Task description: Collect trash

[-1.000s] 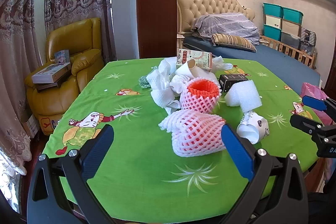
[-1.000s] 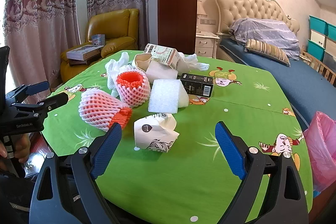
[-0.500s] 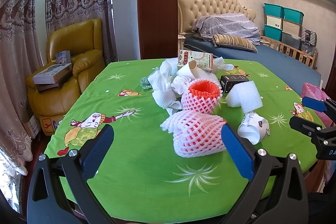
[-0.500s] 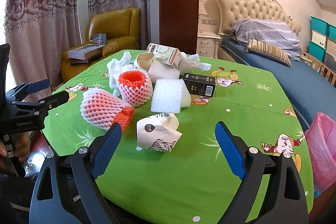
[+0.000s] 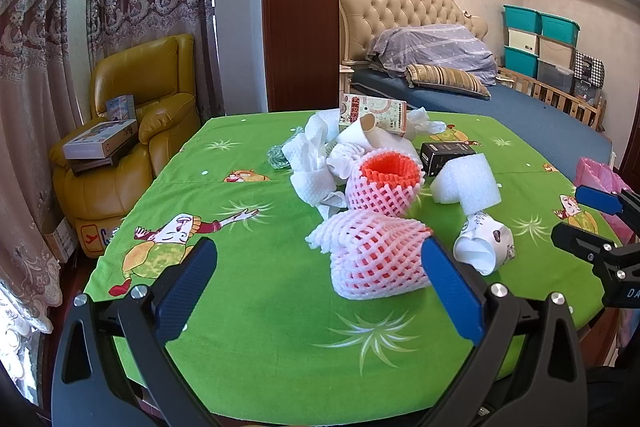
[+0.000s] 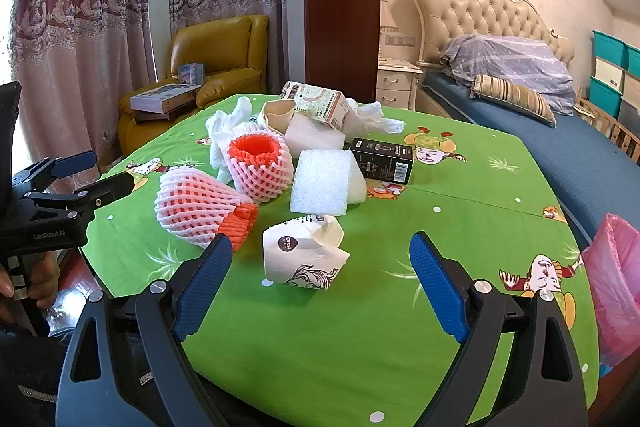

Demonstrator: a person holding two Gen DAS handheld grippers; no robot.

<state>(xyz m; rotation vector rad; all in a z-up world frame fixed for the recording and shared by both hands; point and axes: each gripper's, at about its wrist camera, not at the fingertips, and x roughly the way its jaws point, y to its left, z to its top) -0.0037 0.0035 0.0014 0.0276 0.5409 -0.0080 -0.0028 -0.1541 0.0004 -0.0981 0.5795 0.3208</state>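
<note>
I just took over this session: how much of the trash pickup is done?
Nothing looks collected yet. Both grippers, left and right, have open, empty jaws. The foam nets, crumpled cup, foam block, black box and tissues all lie on the table. The pink bag waits at its edge.

Tablecloth [image 6: 460, 227] bright green, cartoon figures, white dots. Foam nets [image 5: 376, 259] pink-white mesh over orange. Foam block [image 6: 322, 183] white. Small box [image 6: 384, 161] black. Crumpled cup [image 6: 304, 257] white, dark print. Bag [image 6: 616, 287] pink. Gripper pads [image 6: 202, 287] blue, frames black. Armchair [image 5: 132, 131] mustard yellow.
</note>
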